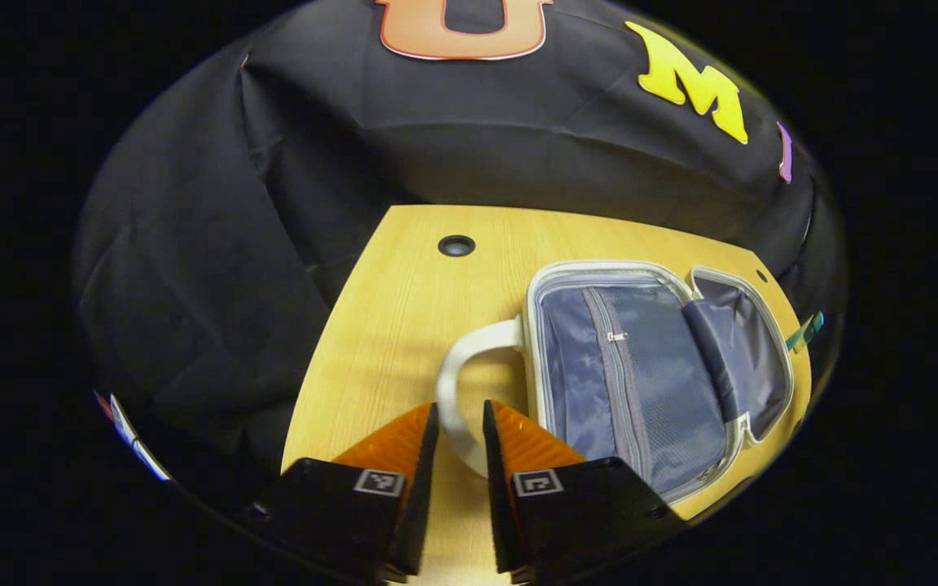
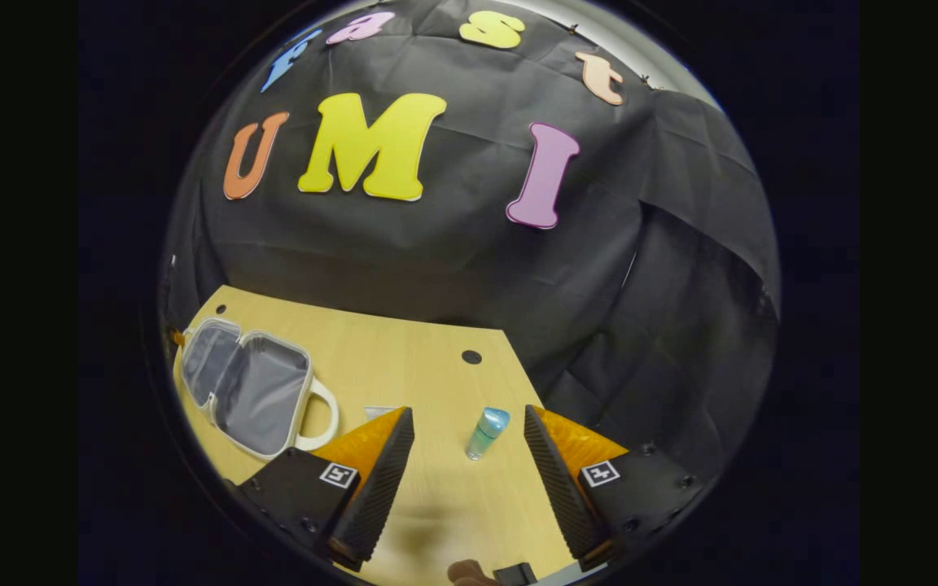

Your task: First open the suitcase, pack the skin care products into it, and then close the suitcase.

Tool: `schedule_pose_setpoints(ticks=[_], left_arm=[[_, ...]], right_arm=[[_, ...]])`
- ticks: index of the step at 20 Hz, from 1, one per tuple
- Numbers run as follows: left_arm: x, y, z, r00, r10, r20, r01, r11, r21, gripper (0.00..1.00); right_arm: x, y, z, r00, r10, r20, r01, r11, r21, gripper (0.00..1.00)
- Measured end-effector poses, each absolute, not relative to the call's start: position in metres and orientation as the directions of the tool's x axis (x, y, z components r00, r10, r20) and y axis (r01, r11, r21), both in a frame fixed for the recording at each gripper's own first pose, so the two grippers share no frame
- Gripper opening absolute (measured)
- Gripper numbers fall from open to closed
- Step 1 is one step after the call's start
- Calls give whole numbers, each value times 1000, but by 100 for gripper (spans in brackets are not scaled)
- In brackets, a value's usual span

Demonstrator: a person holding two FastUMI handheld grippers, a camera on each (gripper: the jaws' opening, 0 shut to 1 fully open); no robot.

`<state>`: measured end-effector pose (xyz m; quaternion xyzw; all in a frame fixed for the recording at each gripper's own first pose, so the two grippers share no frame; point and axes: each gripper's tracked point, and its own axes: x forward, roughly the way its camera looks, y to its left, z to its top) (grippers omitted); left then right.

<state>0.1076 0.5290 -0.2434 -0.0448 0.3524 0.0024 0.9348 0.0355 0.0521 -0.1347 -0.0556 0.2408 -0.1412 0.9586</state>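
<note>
The suitcase (image 1: 648,366) lies open. The bottle (image 2: 487,433) stands straight ahead between the right gripper (image 2: 469,431)'s wide fingers; the left gripper (image 1: 461,427)'s fingers are narrow around the handle (image 1: 457,391).

Recording booth (black cloth (image 2: 453,260), wooden table (image 2: 404,350)).

The suitcase (image 1: 640,366) lies open near the counter's (image 1: 387,325) right edge; its white handle (image 1: 457,391) curves between the left gripper's (image 1: 461,431) parted jaws.

Your small grey fabric suitcase (image 2: 249,391) lay open on the light wooden table (image 2: 404,342), left of the upright teal bottle (image 2: 487,431) between your right gripper's (image 2: 469,456) fingers.
</note>
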Motion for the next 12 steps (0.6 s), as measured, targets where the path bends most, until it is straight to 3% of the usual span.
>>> schedule_pose_setpoints(ticks=[1, 2, 4, 7, 12], left_arm=[[107, 523, -230, 775, -29, -631, -26, 997, -78, 40], [108, 517, -212, 801, -15, -598, -22, 998, -54, 70], [107, 498, -181, 839, 13, -544, -33, 999, -27, 100], [105, 447, -136, 892, 11, -452, -28, 999, -31, 100], [99, 321, -80, 947, -81, -310, 63, 996, -68, 100]], right_arm=[[37, 50, -133, 851, -291, -437, 233, 955, -182, 81], [38, 49, -133, 859, -280, -428, 219, 957, -188, 81], [43, 45, -135, 873, -249, -420, 186, 965, -187, 81], [50, 35, -140, 879, -205, -431, 147, 976, -163, 81], [50, 2, -149, 896, -150, -418, 85, 982, -171, 81]])
